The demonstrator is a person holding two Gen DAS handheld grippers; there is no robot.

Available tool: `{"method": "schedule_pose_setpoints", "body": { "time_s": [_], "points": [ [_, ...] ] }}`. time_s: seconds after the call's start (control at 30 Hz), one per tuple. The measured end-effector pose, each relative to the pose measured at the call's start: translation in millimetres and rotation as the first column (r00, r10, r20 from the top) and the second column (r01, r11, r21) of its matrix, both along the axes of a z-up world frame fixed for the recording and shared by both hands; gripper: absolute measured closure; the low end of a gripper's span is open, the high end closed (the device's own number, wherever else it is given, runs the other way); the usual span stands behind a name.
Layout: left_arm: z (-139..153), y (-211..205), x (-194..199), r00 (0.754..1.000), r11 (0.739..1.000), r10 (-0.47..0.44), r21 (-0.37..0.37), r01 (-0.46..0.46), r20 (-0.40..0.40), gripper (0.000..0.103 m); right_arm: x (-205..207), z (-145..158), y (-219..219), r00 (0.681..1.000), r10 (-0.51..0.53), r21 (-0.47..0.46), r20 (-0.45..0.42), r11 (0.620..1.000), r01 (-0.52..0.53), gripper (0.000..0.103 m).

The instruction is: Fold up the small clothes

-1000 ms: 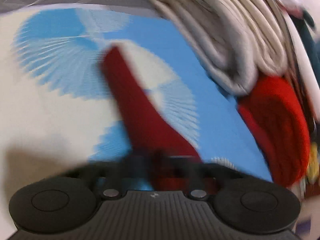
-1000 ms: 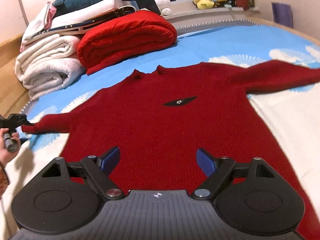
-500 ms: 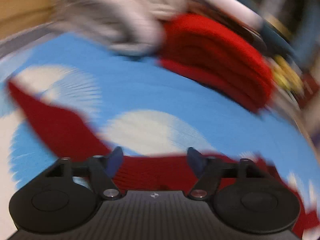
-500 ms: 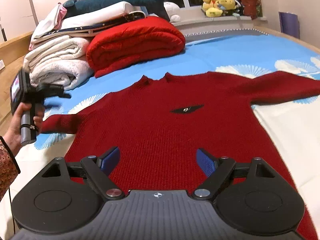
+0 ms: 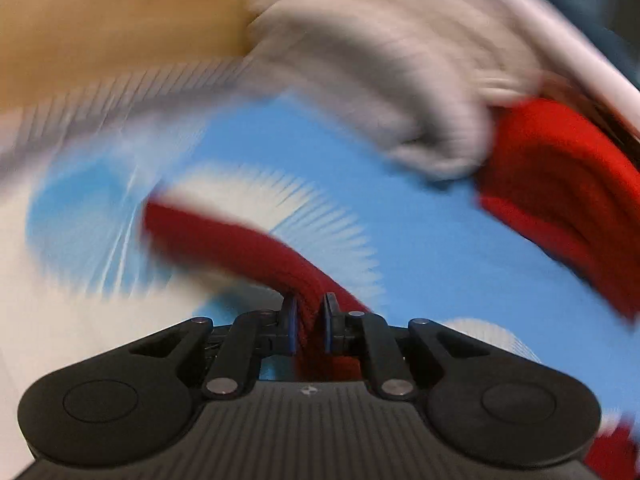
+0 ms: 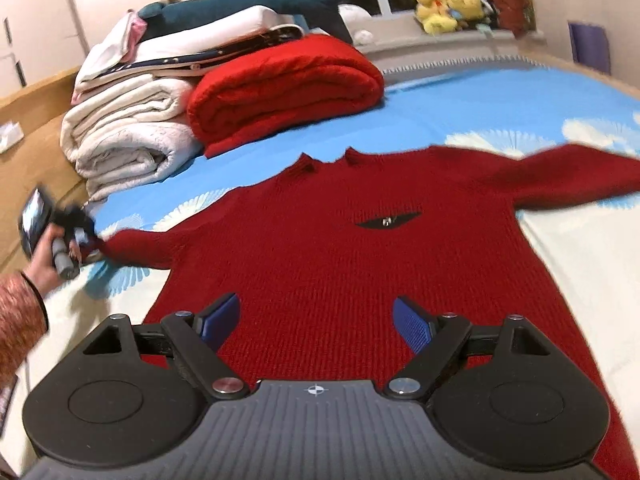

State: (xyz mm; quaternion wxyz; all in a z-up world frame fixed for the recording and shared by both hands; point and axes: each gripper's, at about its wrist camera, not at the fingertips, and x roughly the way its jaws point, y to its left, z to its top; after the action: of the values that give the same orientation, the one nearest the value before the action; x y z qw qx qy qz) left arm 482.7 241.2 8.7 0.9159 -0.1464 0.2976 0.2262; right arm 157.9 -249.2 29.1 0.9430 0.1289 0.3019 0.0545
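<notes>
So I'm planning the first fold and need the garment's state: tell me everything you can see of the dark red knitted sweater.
The dark red knitted sweater lies flat, front up, on the blue and white bedspread, collar toward the folded blankets. It has a ribbed knit, a short stand-up collar and a small black chest emblem. Both sleeves spread outward. The left gripper is shut on the sleeve nearest it; the right gripper hovers open over the hem.

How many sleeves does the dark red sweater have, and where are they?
2. One sleeve lies toward the folded blankets, pinched by the left hand-held gripper. The other sleeve stretches out on the opposite side, on the blue bedspread.
</notes>
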Motion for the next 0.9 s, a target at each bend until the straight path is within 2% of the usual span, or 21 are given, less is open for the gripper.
{"method": "schedule_pose_setpoints", "body": {
  "time_s": [0.03,0.07,0.1,0.13,0.17,0.2,0.23,0.3,0.37,0.47,0.5,0.53,0.63,0.7,0.77,0.83,0.9],
  "points": [
    [11,-29,-6,0.995,0.994,-0.092,0.056,0.090,0.027,0.091,0,1,1,1.000,0.001,-0.009,0.005,1.000,-0.001,0.018],
    [21,-60,-15,0.979,0.976,-0.198,0.099,0.193,0.042,0.091,1,2,1,1.000,-0.003,-0.010,0.007,1.000,0.003,0.018],
    [27,-93,-26,0.949,0.945,-0.311,0.125,0.303,0.052,0.090,1,3,0,1.000,-0.011,-0.003,0.006,1.000,0.011,0.018],
    [30,-120,-39,0.902,0.899,-0.429,0.128,0.420,0.050,0.085,2,3,-2,1.000,-0.014,0.007,0.003,1.000,0.014,0.018],
    [30,-144,-51,0.838,0.836,-0.544,0.112,0.537,0.043,0.075,3,3,-2,1.000,-0.014,0.013,0.000,1.000,0.014,0.018],
    [30,-164,-62,0.762,0.762,-0.646,0.086,0.641,0.043,0.040,3,3,-3,1.000,-0.017,0.017,-0.003,1.000,0.017,0.018],
    [29,-180,-72,0.714,0.714,-0.699,0.077,0.696,0.041,0.015,3,3,-4,1.000,-0.018,0.013,-0.005,1.000,0.018,0.018],
    [27,-192,-88,0.702,0.706,-0.707,0.132,0.696,0.082,0.007,2,3,-6,1.000,-0.028,-0.004,-0.004,1.000,0.028,0.018],
    [26,-184,-89,0.688,0.692,-0.721,0.127,0.711,0.079,0.007,1,2,-10,0.999,-0.041,-0.016,-0.003,0.999,0.041,0.018],
    [28,-157,-78,0.735,0.741,-0.671,0.052,0.669,0.101,0.007,1,2,-17,0.998,-0.067,-0.005,-0.011,0.998,0.067,0.018],
    [32,-151,-77,0.731,0.736,-0.676,0.043,0.675,0.094,0.007,1,2,-20,0.997,-0.074,0.003,-0.016,0.997,0.074,0.018],
    [36,-150,-76,0.710,0.715,-0.699,0.043,0.698,0.087,0.007,2,1,-22,0.996,-0.082,0.016,-0.022,0.996,0.082,0.018],
    [47,-154,-65,0.628,0.630,-0.777,0.042,0.776,0.054,0.007,5,1,-26,0.995,-0.095,0.061,-0.040,0.993,0.098,0.018],
    [40,-179,-57,0.558,0.558,-0.830,0.031,0.829,-0.007,0.007,6,1,-25,0.994,-0.095,0.081,-0.049,0.992,0.098,0.018],
    [29,-207,-47,0.506,0.502,-0.858,0.065,0.862,-0.086,0.007,6,0,-22,0.995,-0.091,0.078,-0.051,0.992,0.095,0.018],
    [9,-237,-34,0.474,0.466,-0.861,0.087,0.880,-0.185,0.007,7,-1,-19,0.995,-0.084,0.066,-0.053,0.994,0.087,0.018],
    [-14,-260,-23,0.467,0.463,-0.843,0.083,0.882,-0.267,0.007,7,-2,-17,0.995,-0.081,0.060,-0.054,0.995,0.084,0.018]
  ]
}}
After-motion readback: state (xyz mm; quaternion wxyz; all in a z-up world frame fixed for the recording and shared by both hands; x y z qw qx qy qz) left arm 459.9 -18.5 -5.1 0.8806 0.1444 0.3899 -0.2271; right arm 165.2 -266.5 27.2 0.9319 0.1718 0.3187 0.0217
